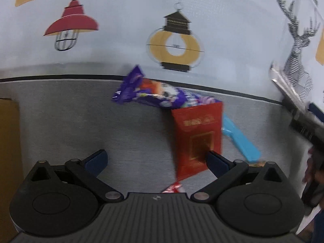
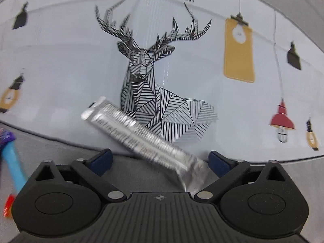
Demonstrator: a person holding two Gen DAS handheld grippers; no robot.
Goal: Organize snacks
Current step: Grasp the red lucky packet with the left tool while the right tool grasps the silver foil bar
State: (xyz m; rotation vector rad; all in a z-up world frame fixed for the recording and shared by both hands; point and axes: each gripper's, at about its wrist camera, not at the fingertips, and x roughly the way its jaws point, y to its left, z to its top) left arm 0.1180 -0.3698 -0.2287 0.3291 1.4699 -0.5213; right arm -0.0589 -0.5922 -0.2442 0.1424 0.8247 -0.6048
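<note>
Seen from the left wrist, the left gripper (image 1: 157, 159) hangs with its blue-padded jaws spread wide over a grey cloth surface (image 1: 60, 117), clamping nothing. A glossy red rectangular snack packet (image 1: 197, 135) lies on that cloth, its lower corner at the right pad, contact unclear through blur. Just beyond the red packet sits a crinkled purple foil snack bag (image 1: 141, 93); a flat light-blue plastic piece (image 1: 241, 141) lies just beside it. From the right wrist, the right gripper (image 2: 160, 160) also stands wide apart, a long silver foil snack sleeve (image 2: 137, 133) lying slantwise between its jaws, against a white deer-printed cloth (image 2: 60, 70).
</note>
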